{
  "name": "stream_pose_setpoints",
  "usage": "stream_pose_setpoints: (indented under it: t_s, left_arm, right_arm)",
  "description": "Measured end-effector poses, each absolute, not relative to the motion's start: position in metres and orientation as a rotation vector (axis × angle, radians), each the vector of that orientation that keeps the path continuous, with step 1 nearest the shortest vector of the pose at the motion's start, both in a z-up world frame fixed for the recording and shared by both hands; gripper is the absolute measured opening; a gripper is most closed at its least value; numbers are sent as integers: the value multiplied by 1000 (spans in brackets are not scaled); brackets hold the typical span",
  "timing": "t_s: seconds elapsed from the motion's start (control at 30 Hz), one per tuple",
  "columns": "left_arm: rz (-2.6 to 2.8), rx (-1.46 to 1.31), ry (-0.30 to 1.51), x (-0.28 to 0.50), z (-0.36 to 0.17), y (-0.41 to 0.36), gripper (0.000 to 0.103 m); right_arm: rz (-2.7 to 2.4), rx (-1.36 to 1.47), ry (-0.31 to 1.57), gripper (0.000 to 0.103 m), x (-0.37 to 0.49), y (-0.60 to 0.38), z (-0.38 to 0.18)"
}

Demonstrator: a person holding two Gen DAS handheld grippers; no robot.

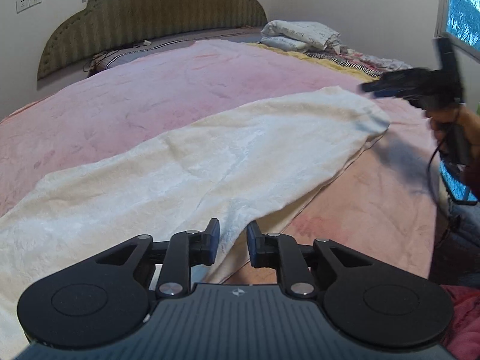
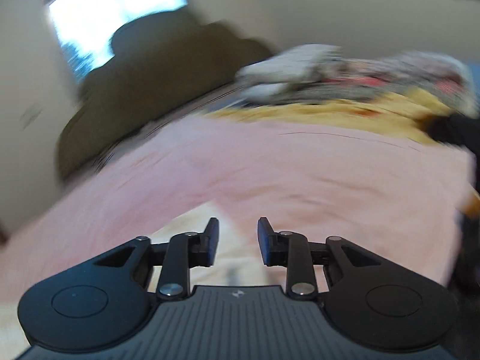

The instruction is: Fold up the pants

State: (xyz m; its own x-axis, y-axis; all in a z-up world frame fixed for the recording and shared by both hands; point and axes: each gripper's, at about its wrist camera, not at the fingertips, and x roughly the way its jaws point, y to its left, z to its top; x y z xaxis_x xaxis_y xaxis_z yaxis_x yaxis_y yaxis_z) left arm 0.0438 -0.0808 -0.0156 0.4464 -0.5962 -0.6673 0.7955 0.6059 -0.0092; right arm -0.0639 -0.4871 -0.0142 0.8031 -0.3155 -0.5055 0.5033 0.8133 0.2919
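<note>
Left hand-held gripper (image 1: 232,241) sits nearest the lens in the left wrist view, jaws parted a little w/ the cream pants (image 1: 192,162) running up betw. the blue pads; pads don't look pressed on the cloth, so it reads as open, nothing clamped.

Left view is sharp & shows the whole garment. Right wrist view is heavily motion-blurred & catches only a pale cream patch of the pants (image 2: 186,228) low down, just ahead of & under the right hand-held gripper (image 2: 238,241). That one's jaws stand apart w/ nothing betw. them: open, empty. Left view also shows the right hand-held gripper (image 1: 390,85) from outside, blurred, near the far end of the pants, w/ a person's hand (image 1: 462,129) behind it at the right edge; can't tell if it touches the fabric.

Pants lie on the pink blanket (image 1: 120,99) covering the bed. Long axis runs diagonally in the left view, from lower left near the camera up to the upper right. Far end narrows to a rounded, slightly lifted tip, casting a shadow on the blanket beside it.

Look: cream-white, plush/fleecy texture, soft creases, layers doubled w/ a yellower edge showing along the lower right side.

Right view shows more of the bedding pile (image 2: 345,75) & yellow sheet (image 2: 330,111) beyond.
</note>
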Motion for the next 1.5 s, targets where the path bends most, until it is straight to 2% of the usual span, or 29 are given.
stream_pose_setpoints:
  t_s: [0.03,0.2,0.23,0.27,0.37,0.43,0.5,0.53,0.67,0.8,1.03,1.07,1.1,1.2,1.4,1.5]
  left_arm:
    - [-883,309,685,45,-13,-78,30]
    - [-894,244,713,46,5,-62,39]
    - [-890,235,702,46,9,-59,43]
    - [-881,225,689,46,12,-55,50]
    - [-798,198,657,57,15,-47,60]
    - [-726,199,674,70,9,-48,60]
    - [-666,191,720,83,-2,-51,60]
    - [-650,197,735,88,-9,-51,60]
    - [-558,263,774,89,-28,-53,59]
    - [-474,198,662,74,-7,-24,59]
    - [-119,77,624,64,22,64,59]
    - [-48,63,621,61,25,81,59]
    - [24,44,618,56,28,100,59]
    - [192,-79,611,40,33,161,59]
    - [265,-439,664,25,27,245,54]
    - [254,-475,669,34,21,251,48]
  right_arm:
    - [-385,396,509,45,-44,-480,-15]
    - [-363,166,690,45,53,-465,-43]
    - [-377,139,710,45,64,-467,-48]
    - [-394,129,708,45,70,-468,-50]
    - [-440,170,634,46,56,-461,-36]
    - [-352,194,566,50,32,-445,-24]
    - [-188,181,591,72,24,-418,-24]
    - [-132,158,609,74,23,-405,-28]
    - [-129,45,717,74,35,-380,-53]
    - [-111,107,595,76,35,-355,-24]
    - [393,-124,484,74,64,-201,0]
    - [472,-147,480,72,68,-179,2]
    - [549,-173,472,65,72,-155,4]
    - [732,-261,443,58,76,-90,6]
    - [948,-480,379,56,61,20,-10]
    - [982,-525,410,55,62,52,-26]
